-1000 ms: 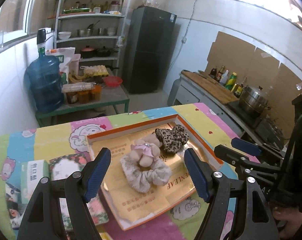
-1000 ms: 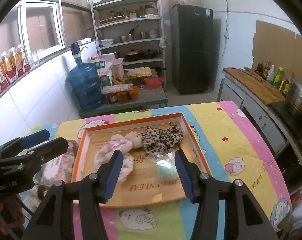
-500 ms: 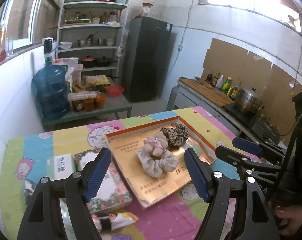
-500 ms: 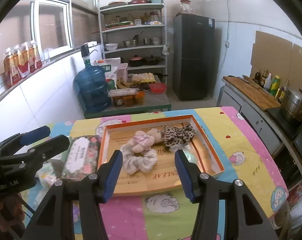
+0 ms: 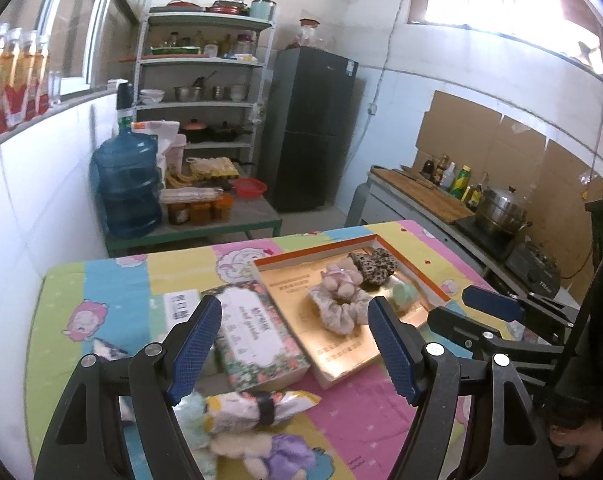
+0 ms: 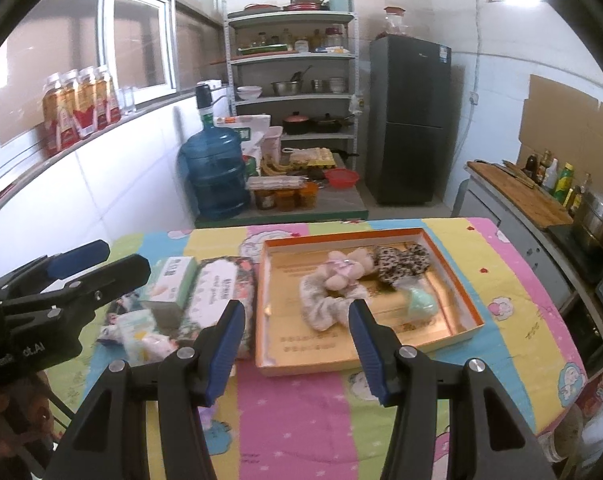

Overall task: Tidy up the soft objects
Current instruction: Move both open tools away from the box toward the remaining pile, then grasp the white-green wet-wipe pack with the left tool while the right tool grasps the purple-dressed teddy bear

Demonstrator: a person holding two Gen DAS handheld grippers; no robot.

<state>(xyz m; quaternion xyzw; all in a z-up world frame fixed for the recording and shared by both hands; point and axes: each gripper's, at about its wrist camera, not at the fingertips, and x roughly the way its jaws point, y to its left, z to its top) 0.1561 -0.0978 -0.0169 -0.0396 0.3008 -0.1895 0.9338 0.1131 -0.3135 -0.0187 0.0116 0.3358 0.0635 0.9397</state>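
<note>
I can read very little here. On the body of the left gripper (image 6: 61,276), white letters end in ".AI"; the start is too blurred for me. The flowery box (image 5: 257,336) has a white label with writing, and the gold tray (image 6: 473,324) has printed lines, but both are too small to read.

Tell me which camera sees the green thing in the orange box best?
The right wrist view. There the green thing lies in full sight in the box, right of the scrunchie. In the left wrist view it is smaller and partly hidden behind a finger. It is too blurred in both to name.
</note>
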